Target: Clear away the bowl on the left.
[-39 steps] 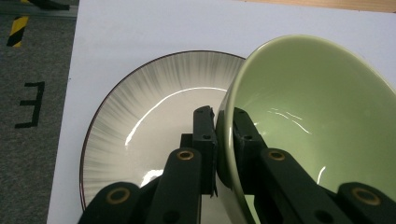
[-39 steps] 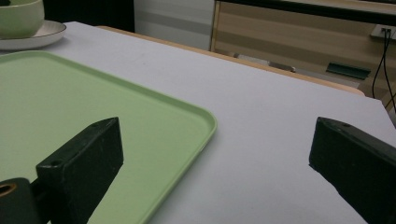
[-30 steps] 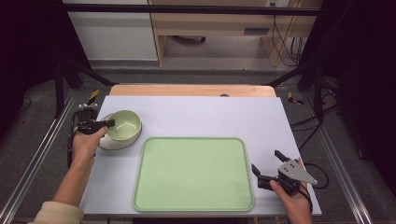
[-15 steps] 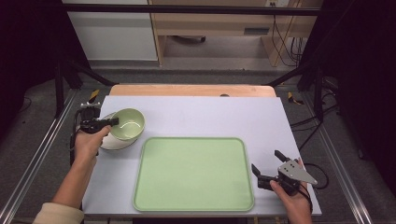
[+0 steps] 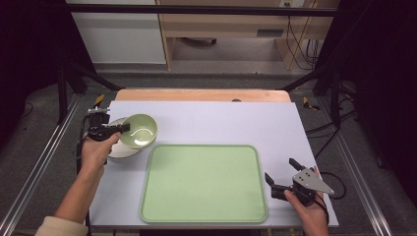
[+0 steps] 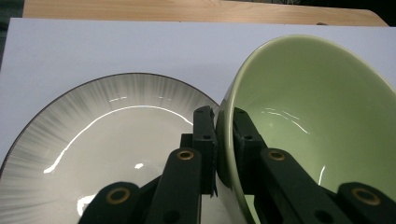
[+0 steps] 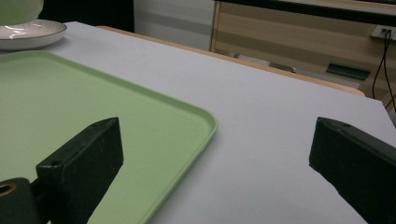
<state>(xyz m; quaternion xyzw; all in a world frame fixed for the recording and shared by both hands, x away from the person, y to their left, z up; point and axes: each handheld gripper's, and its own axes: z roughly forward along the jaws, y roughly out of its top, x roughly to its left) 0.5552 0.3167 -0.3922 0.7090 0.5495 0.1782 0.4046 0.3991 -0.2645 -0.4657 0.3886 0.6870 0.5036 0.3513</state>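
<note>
On the white table (image 5: 221, 120), left claw (image 6: 224, 122) pinches the seemingly tilted bowl's (image 5: 140, 131) rim; right claw (image 5: 282, 175) gapes.

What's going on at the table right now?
The left gripper is shut on the rim of a green bowl, holding it tilted above a grey plate at the table's left side. The right gripper is open beside the right edge of an empty green tray, holding nothing.
</note>
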